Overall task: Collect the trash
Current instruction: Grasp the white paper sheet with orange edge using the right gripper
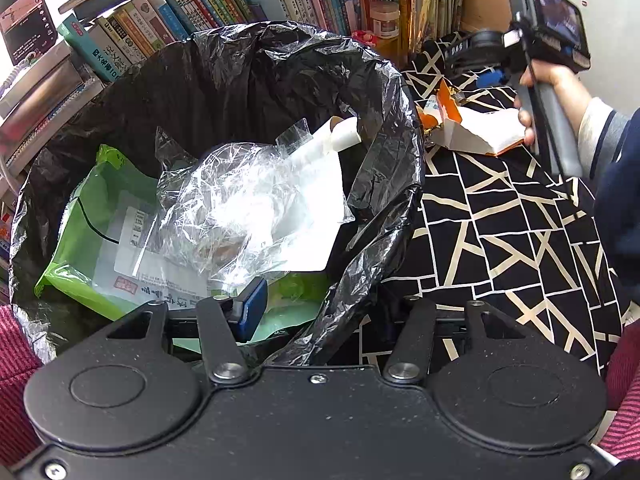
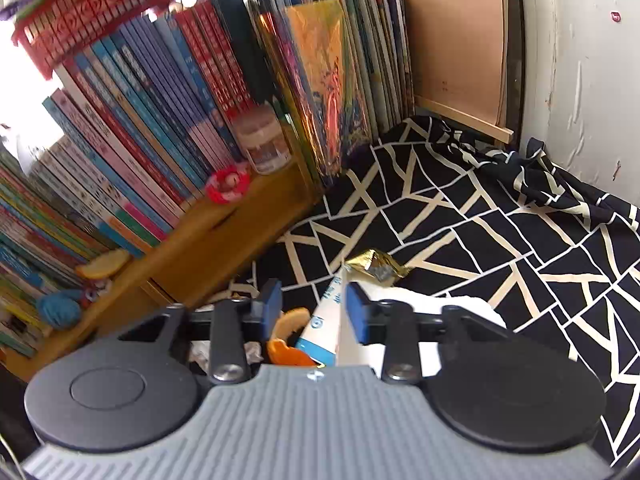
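Note:
In the left wrist view a bin with a black liner [image 1: 248, 80] holds a green bag [image 1: 80, 240], clear plastic film [image 1: 240, 208] and a white paper roll [image 1: 340, 136]. My left gripper [image 1: 320, 312] straddles the bin's near rim: one blue pad sits inside, and the other finger is hidden behind the liner. My right gripper [image 2: 314, 306] hovers over trash on the cloth with jaws apart. A white-and-blue carton [image 2: 326, 320] and orange peel [image 2: 288, 320] lie below the gap, unpressed. A gold foil wrapper [image 2: 374, 266] and white paper [image 2: 460, 308] lie just beyond.
A black-and-white patterned cloth [image 2: 480, 220] covers the table. Rows of books, a small jar [image 2: 264, 144] and a red ring toy [image 2: 227, 186] stand on a wooden shelf [image 2: 224, 236] to the left. A white wall [image 2: 580, 80] closes the right side. A phone [image 1: 24, 16] stands beyond the bin.

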The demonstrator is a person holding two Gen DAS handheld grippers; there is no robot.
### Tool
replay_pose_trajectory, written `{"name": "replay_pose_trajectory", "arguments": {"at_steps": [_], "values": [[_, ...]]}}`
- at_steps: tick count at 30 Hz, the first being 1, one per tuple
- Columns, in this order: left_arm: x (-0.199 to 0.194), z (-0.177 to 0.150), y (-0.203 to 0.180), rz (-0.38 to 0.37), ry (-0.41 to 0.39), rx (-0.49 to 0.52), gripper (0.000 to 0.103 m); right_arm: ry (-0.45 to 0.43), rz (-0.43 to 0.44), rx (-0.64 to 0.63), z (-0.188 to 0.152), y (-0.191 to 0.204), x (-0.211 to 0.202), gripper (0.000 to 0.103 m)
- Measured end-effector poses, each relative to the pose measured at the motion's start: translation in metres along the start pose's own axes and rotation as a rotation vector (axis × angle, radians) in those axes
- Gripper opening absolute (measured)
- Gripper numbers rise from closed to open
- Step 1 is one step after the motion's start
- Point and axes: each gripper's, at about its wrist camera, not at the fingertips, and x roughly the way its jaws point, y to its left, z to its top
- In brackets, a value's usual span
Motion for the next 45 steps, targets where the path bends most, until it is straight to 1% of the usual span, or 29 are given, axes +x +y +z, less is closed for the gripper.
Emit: {"name": "replay_pose_trajectory", "arguments": {"at_steps": [2,3,5,7,8,11,12,14,16,17,19,21,23,24,25,26,28,30,31,33,35,36,38,39,41,42,43,44,45], "values": [[0.0,0.0,0.0,-0.001,0.0,-0.001,0.051,0.058,0.012,0.008,-0.014,-0.005,0.021,0.066],[0.0,0.0,0.001,-0.001,0.0,0.0,0.051,0.102,0.035,0.037,-0.024,-0.009,0.034,0.069],[0.0,0.0,0.001,-0.001,0.0,0.0,0.051,0.167,0.038,0.094,-0.039,-0.016,0.054,0.073],[0.0,0.0,0.001,-0.001,-0.001,0.002,0.051,0.19,0.005,0.102,-0.05,-0.019,0.064,0.074],[0.0,0.0,0.001,-0.001,-0.002,0.002,0.051,0.174,-0.002,0.095,-0.052,-0.019,0.064,0.074],[0.0,0.0,0.002,-0.002,-0.004,0.001,0.051,0.18,-0.041,0.139,-0.052,-0.025,0.061,0.071],[0.0,0.0,0.002,-0.002,-0.004,0.002,0.051,0.184,-0.056,0.173,-0.051,-0.03,0.06,0.069],[0.0,0.0,0.001,-0.001,-0.005,0.003,0.051,0.194,-0.078,0.255,-0.051,-0.044,0.057,0.059],[0.0,0.0,0.001,-0.001,-0.005,0.003,0.051,0.216,-0.098,0.334,-0.051,-0.056,0.053,0.044],[0.0,0.0,0.001,-0.001,-0.005,0.003,0.051,0.234,-0.115,0.366,-0.051,-0.06,0.051,0.039],[0.0,0.0,0.001,-0.001,-0.005,0.003,0.051,0.305,-0.137,0.456,-0.052,-0.07,0.047,0.025],[0.0,0.0,0.002,-0.002,-0.004,0.002,0.051,0.428,-0.155,0.55,-0.056,-0.082,0.045,0.021],[-0.001,0.0,0.001,-0.002,-0.004,0.002,0.051,0.556,-0.142,0.612,-0.06,-0.091,0.043,0.022],[-0.001,0.0,0.001,-0.002,-0.004,0.002,0.051,0.614,-0.131,0.623,-0.063,-0.094,0.043,0.028],[-0.001,-0.001,0.001,-0.002,-0.004,0.002,0.051,0.662,-0.127,0.619,-0.066,-0.096,0.039,0.03],[-0.001,-0.001,0.001,-0.002,-0.004,0.003,0.051,0.673,-0.127,0.607,-0.067,-0.096,0.034,0.03],[-0.001,0.0,0.002,-0.002,-0.003,0.001,0.051,0.647,-0.128,0.574,-0.065,-0.094,0.021,0.049],[-0.001,0.0,0.002,-0.002,-0.003,0.001,0.051,0.619,-0.125,0.562,-0.062,-0.093,0.011,0.06],[-0.001,0.0,0.002,-0.002,-0.003,0.002,0.051,0.609,-0.123,0.549,-0.058,-0.093,0.007,0.063],[-0.001,0.0,0.002,-0.002,-0.004,0.003,0.051,0.563,-0.123,0.503,-0.054,-0.09,0.001,0.064],[-0.001,0.0,0.002,-0.002,-0.004,0.002,0.051,0.489,-0.14,0.442,-0.049,-0.086,0.001,0.065],[-0.001,0.0,0.002,-0.002,-0.004,0.002,0.051,0.439,-0.17,0.386,-0.048,-0.081,0.0,0.065],[-0.001,0.0,0.001,-0.001,-0.006,0.006,0.051,0.388,-0.224,0.28,-0.047,-0.075,0.006,0.064],[-0.001,0.0,0.001,-0.001,-0.006,0.006,0.051,0.38,-0.237,0.241,-0.048,-0.072,0.011,0.06],[-0.001,0.0,0.002,-0.001,-0.006,0.006,0.051,0.387,-0.232,0.218,-0.053,-0.07,0.022,0.042],[-0.001,0.0,0.002,-0.001,-0.007,0.006,0.051,0.401,-0.227,0.233,-0.056,-0.072,0.028,0.028],[-0.001,-0.001,0.002,-0.001,-0.007,0.005,0.051,0.41,-0.233,0.248,-0.059,-0.073,0.031,0.019],[-0.001,-0.001,0.002,-0.001,-0.007,0.006,0.051,0.398,-0.251,0.247,-0.06,-0.072,0.031,0.015],[-0.001,-0.001,0.002,-0.001,-0.007,0.006,0.051,0.39,-0.235,0.243,-0.059,-0.071,0.03,0.004]]}}
